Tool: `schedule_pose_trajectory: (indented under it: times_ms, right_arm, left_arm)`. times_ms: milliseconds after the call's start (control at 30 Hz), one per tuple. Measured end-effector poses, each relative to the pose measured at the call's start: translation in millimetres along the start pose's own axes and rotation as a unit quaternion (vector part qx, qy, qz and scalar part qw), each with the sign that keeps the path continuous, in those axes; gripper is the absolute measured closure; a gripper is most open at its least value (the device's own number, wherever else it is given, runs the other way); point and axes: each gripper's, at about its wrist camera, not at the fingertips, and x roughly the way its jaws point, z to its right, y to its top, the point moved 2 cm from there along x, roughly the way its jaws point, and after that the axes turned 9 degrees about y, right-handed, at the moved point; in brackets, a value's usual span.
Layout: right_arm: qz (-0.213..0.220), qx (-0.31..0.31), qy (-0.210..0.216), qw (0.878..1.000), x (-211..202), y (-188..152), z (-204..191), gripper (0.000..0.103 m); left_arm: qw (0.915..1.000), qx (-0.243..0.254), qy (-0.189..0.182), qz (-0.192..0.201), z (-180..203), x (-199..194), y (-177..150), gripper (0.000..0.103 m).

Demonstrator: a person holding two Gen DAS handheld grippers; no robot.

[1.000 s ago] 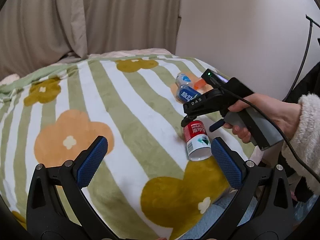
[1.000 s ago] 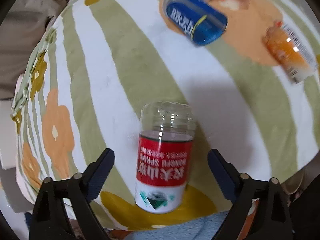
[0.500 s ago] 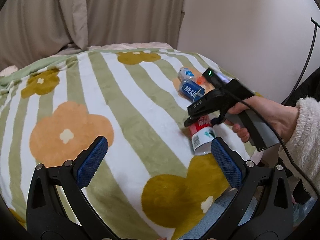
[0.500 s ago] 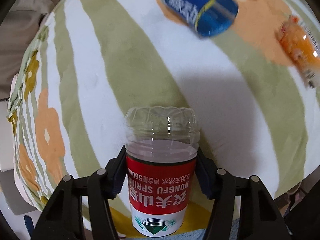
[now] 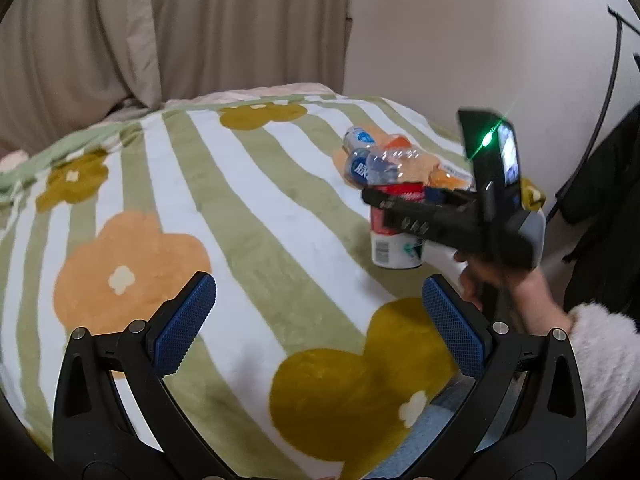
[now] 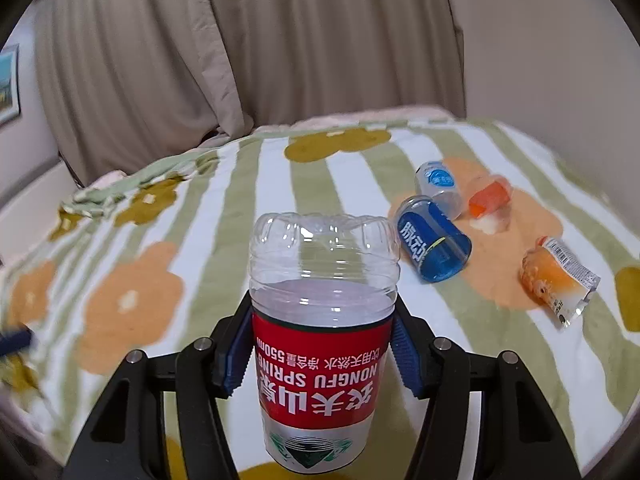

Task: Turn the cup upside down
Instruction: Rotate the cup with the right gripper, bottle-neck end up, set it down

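Observation:
The cup (image 6: 320, 344) is a cut clear plastic bottle with a red Nongfu Spring label. It stands upright with its closed ribbed base on top and its label upside down, its cut rim down at the blanket. My right gripper (image 6: 322, 354) is shut on its red label, one blue pad on each side. In the left wrist view the cup (image 5: 394, 246) stands at the right of the blanket with the right gripper (image 5: 404, 204) around its upper part. My left gripper (image 5: 320, 320) is open and empty, held above the blanket nearer the camera.
A striped flower blanket (image 6: 200, 240) covers the bed. A blue cup (image 6: 434, 246), a pale blue cup (image 6: 438, 186), an orange-labelled cup (image 6: 490, 204) and an orange one (image 6: 556, 278) lie on their sides at the right. Curtains and a wall stand behind.
My right gripper closed on the lying cup, then turned it up so it stands with its base on top. The left gripper stayed open and rose slightly.

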Motion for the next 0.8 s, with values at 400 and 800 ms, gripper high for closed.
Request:
schedule_pose_trajectory:
  times_ms: [400, 800]
  right_arm:
    - [0.011, -0.057, 0.014, 0.998, -10, -25, 17, 0.046]
    - [-0.029, -0.078, 0.004, 0.997, -28, -38, 15, 0.046]
  left_arm:
    - [0.9999, 0.009, 0.004, 0.007, 1, 4, 7, 0.000]
    - [1.0000, -0.002, 0.005, -0.003, -8, 3, -2, 0.000]
